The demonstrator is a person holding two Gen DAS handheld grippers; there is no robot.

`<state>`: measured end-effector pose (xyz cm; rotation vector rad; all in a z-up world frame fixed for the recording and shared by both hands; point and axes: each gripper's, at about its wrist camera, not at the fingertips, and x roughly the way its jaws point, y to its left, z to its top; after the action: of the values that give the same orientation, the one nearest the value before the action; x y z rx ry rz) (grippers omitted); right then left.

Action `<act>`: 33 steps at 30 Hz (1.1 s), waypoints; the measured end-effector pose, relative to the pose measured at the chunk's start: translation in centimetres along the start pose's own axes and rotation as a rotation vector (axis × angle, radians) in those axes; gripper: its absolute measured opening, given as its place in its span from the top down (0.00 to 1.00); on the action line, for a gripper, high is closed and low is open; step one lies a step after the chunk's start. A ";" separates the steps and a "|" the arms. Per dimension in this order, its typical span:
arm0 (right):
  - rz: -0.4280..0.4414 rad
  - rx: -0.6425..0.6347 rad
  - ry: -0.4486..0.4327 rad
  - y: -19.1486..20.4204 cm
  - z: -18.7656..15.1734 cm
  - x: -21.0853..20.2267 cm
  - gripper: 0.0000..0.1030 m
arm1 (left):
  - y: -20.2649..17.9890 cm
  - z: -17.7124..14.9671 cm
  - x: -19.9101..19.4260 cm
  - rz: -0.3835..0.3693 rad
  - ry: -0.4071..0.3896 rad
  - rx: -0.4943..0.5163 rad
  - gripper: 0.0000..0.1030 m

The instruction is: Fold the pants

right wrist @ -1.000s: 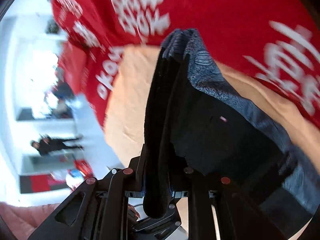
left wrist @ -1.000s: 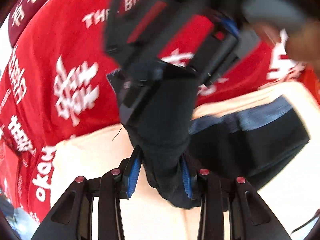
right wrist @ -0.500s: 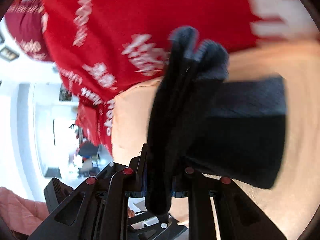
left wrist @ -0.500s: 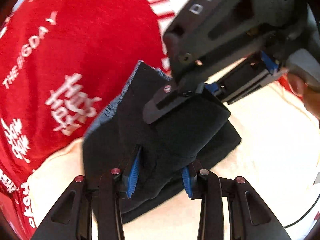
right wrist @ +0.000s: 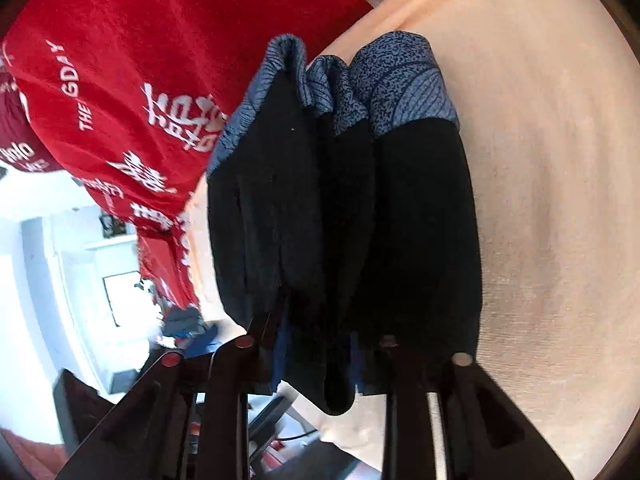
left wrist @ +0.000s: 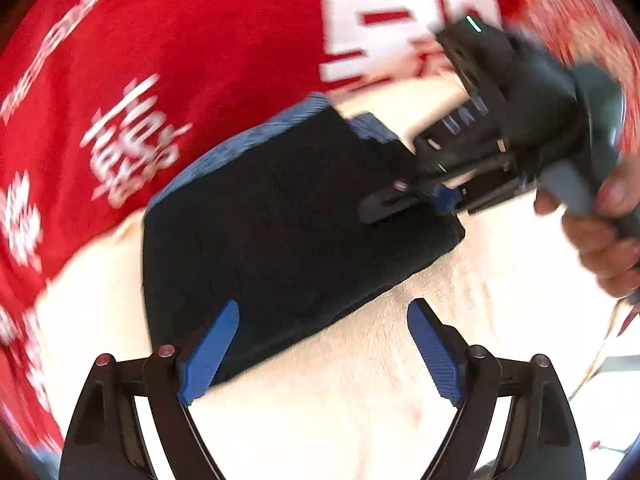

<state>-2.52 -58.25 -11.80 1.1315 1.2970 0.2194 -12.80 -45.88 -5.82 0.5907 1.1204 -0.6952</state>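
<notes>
Your desk (left wrist: pixel 360 420) wore a cream towel-like cover under a red cloth (left wrist: pixel 180 60) with white lettering. The folded dark pants (left wrist: pixel 280 220) lay flat on the cream, just ahead of your left tool (left wrist: pixel 324 344).

"THE … DAY" on red cloth (right wrist: pixel 132 60).

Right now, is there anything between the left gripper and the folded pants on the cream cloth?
Nothing visible. The left gripper has just been opening and now stands open over the near edge of the pants, with only bare cream cloth beside them. The right gripper is at the far corner, not in the way.
</notes>
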 end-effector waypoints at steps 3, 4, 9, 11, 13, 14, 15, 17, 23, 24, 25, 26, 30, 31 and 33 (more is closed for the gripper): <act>-0.024 -0.059 0.009 1.0 0.0 -0.5 0.85 | 3.2 0.2 -0.2 -0.009 0.079 -0.154 0.15; -0.039 -0.093 -0.002 1.7 -0.1 -1.2 0.86 | 4.3 0.2 -0.3 0.009 0.103 -0.214 0.15; -0.122 -0.192 -0.043 4.2 -0.7 -3.7 0.88 | 9.2 0.4 -1.2 0.112 0.085 -0.353 0.15; -0.247 -0.241 -0.028 4.0 -0.9 -3.3 0.87 | 10.2 0.4 -0.3 0.123 0.112 -0.362 0.15; -0.326 -0.247 0.001 3.0 -1.0 -1.9 0.85 | 11.0 0.1 1.4 0.136 0.142 -0.373 0.15; -0.315 -0.230 -0.008 2.6 -1.1 -1.7 0.84 | 11.4 -0.1 2.3 0.137 0.156 -0.379 0.15; -0.303 -0.218 -0.027 2.5 -1.3 -1.8 0.83 | 11.4 -0.4 3.2 0.145 0.177 -0.382 0.15; -0.339 -0.213 -0.054 2.6 -1.7 -2.2 0.78 | 11.5 -0.8 4.2 0.151 0.206 -0.381 0.15; -0.540 -0.237 -0.075 4.5 -3.7 -3.2 0.56 | 12.1 -1.2 4.6 0.113 0.223 -0.359 0.15; -0.556 -0.234 -0.091 5.0 -4.0 -3.7 0.56 | 12.2 -1.2 4.6 0.106 0.225 -0.357 0.15; -0.578 -0.235 -0.111 5.3 -4.5 -4.4 0.56 | 12.4 -1.3 4.6 0.091 0.225 -0.357 0.15; -0.592 -0.238 -0.135 5.7 -5.1 -5.0 0.56 | 12.5 -1.3 4.5 0.084 0.226 -0.357 0.15; -0.577 -0.279 -0.210 8.2 -7.3 -5.8 0.56 | 13.2 -1.5 4.5 0.066 0.227 -0.356 0.15; -0.577 -0.293 -0.216 8.6 -7.7 -5.8 0.56 | 13.5 -1.4 4.6 0.063 0.229 -0.354 0.15; -0.575 -0.325 -0.213 9.7 -8.3 -4.9 0.56 | 13.8 -1.4 4.7 0.059 0.231 -0.352 0.15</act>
<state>-6.77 -52.52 -0.12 0.4635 1.2850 -0.1143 -2.00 -36.80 -9.58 0.4068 1.3974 -0.3708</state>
